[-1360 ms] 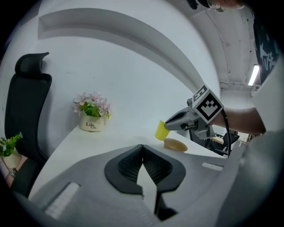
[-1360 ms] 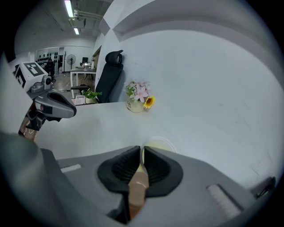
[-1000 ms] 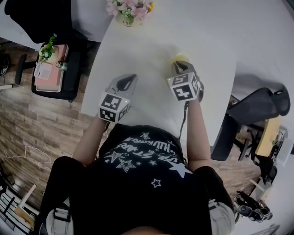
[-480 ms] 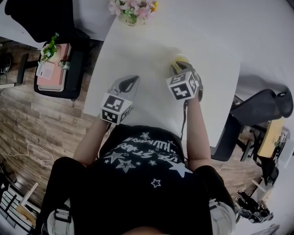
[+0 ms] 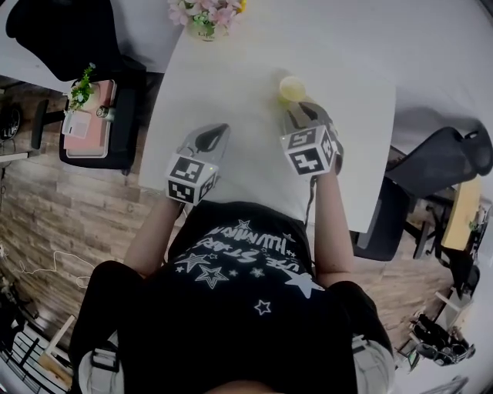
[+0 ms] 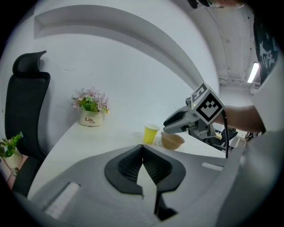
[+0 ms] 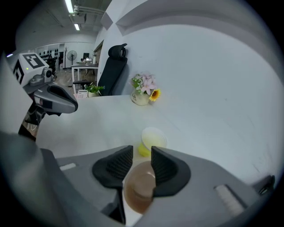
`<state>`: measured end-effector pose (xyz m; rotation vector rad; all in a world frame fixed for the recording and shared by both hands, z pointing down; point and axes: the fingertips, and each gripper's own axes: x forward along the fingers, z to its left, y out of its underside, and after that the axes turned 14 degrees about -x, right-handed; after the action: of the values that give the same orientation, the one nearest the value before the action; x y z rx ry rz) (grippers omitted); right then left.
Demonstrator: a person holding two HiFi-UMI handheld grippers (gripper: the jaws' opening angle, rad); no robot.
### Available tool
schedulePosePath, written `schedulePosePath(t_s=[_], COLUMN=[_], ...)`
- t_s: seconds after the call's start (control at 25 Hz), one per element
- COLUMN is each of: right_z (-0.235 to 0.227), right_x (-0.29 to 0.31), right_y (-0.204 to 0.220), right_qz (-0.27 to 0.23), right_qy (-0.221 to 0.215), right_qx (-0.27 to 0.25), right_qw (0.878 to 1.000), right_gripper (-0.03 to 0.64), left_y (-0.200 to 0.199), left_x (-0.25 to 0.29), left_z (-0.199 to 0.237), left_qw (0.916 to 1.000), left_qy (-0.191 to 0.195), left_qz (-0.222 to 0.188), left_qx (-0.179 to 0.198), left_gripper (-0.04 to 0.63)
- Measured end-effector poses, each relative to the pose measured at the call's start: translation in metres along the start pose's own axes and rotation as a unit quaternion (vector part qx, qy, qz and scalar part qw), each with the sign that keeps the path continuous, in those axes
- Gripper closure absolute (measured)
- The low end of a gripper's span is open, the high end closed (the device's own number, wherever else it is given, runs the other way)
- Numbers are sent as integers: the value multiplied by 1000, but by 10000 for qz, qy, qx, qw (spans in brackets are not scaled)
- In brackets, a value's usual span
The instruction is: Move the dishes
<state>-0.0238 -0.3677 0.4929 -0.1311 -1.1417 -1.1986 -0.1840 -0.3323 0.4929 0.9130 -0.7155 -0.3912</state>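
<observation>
A small brown bowl (image 7: 139, 191) sits on the white table (image 5: 231, 85), directly under my right gripper (image 7: 142, 154). That gripper's jaws are open, and the bowl shows through the gap between them. A yellow paper cup (image 7: 152, 139) stands upright just beyond the bowl. In the left gripper view the bowl (image 6: 172, 141) and cup (image 6: 151, 133) stand side by side, with the right gripper (image 6: 167, 123) hovering over the bowl. My left gripper (image 6: 143, 147) is shut and empty, hanging over the table's near left part. In the head view the cup (image 5: 291, 88) shows and the bowl is hidden.
A white pot of pink flowers (image 5: 204, 17) stands at the table's far edge, also seen as the flower pot (image 6: 91, 116). A black office chair (image 6: 26, 106) is left of the table. On the floor to the left stands a black stool with a pink tray (image 5: 88, 115). Another black chair (image 5: 439, 165) is at the right.
The right gripper has drawn back slightly toward the person, so the yellow cup shows more fully beyond it. The left gripper has barely moved.
</observation>
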Motion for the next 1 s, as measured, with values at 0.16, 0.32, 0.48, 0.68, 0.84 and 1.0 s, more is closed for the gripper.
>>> schedulePosePath(t_s=[0.16,0.32,0.48,0.68,0.84,1.0], right_z=[14,28,41,51,51,44], right_x=[-9,-12,-7,2,4,0], right_y=[28,49,55,64,68,68], right_qz=[199,307,332,504,528,413], right_qy=[-126,-308,-519,-614,-601,-548], right_qx=[-26,-176,-305,-528,-622,-728], right_qw=[9997,9989,9976,9954,9949,9950], right_gripper=[482,482,482,507,534,591], left_y=[1,4,7,10,12,10], left_x=[-2,-2,-4,-9,-12,-12], left_z=[-13,-24,-30,-39,-46,-54], left_qw=[10000,10000,9998,9992,9987,9983], left_qy=[3,-66,-198,-367,-464,-550], left_qz=[-19,-23,-16,-38,-46,-93], left_qx=[-26,-44,-94,-174,-206,-195], left_gripper=[584,584,584,584,584,584])
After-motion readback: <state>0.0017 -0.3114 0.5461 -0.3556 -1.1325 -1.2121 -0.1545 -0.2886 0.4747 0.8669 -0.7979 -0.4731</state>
